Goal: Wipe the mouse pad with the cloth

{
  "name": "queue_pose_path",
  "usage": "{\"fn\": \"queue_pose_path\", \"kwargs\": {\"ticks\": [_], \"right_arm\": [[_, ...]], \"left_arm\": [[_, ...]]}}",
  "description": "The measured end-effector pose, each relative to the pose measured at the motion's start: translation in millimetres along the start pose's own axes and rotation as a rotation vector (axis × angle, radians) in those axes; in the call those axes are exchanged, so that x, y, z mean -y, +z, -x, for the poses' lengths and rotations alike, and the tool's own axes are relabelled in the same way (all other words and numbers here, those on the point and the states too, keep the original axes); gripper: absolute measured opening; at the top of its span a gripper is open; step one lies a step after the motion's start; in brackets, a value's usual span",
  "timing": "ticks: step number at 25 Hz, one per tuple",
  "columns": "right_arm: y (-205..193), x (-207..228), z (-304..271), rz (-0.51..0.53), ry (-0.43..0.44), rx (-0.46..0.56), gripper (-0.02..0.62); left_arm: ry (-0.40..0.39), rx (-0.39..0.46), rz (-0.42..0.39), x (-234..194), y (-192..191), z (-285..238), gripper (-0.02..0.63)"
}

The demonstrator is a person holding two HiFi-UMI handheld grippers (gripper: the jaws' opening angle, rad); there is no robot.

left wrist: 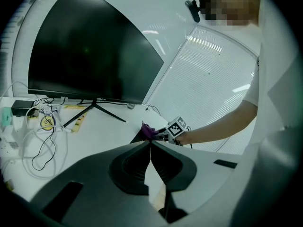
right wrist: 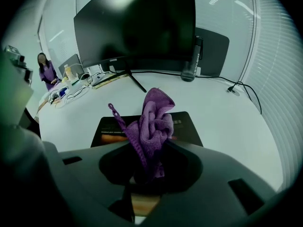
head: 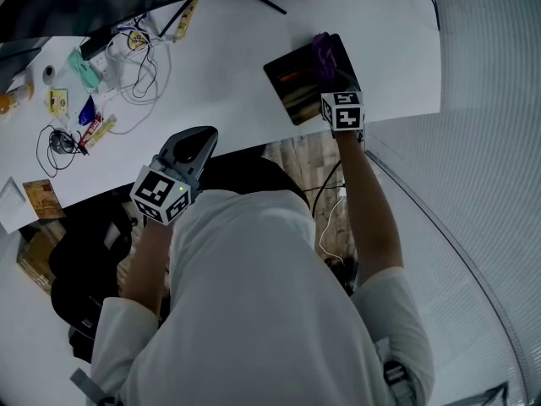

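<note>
status: right claw [right wrist: 150,150] is clenched on the cloth [right wrist: 155,119]. It's purple, bunched into a wad that sticks out past the tips, with a loose corner flopping left. The grip is at the bundle's base, so soft fabric leads, not hard plastic

the cloth sits over the mouse pad [head: 292,87], toward its far-right part in the head view. The pad is dark with an orange-ish print and lies flat near the front edge of the white counter [head: 228,57], on the person's right. Can't tell if the fabric is touching the pad or just above it, no view shows the contact

left claw [left wrist: 150,144] is pinched closed on nothing, tips meeting. It's parked at the near counter edge, well apart from the pad, pointing across toward the right one. My read: held clear of the wiping path, not bracing anything

clutter (cables [head: 139,74], small items) is all on the left side and the monitor [left wrist: 85,56] is at the back, so nothing crowds the pad

judgement: the wipe looks at or near its start. Next move needs downward pressure and sweeps across the pad. Risk: the pad is unheld and close to the edge, so it could slide with the cloth. Left claw could pin a corner if it does
</note>
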State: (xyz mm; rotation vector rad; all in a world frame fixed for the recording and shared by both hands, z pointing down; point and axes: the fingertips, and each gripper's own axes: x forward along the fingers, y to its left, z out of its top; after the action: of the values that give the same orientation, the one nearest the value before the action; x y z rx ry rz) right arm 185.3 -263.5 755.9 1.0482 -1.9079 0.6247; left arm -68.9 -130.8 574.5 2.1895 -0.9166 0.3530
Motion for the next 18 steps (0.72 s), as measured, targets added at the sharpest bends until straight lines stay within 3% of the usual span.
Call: {"fn": "queue_pose_path", "kwargs": {"ticks": [18], "right_arm": [[-4.6,-93.4,1.3,-0.012,0.099,0.016,0.132]], "left_arm": [[-0.015,0.014,-0.026,-5.0,0.3,14.0,0.021]]}}
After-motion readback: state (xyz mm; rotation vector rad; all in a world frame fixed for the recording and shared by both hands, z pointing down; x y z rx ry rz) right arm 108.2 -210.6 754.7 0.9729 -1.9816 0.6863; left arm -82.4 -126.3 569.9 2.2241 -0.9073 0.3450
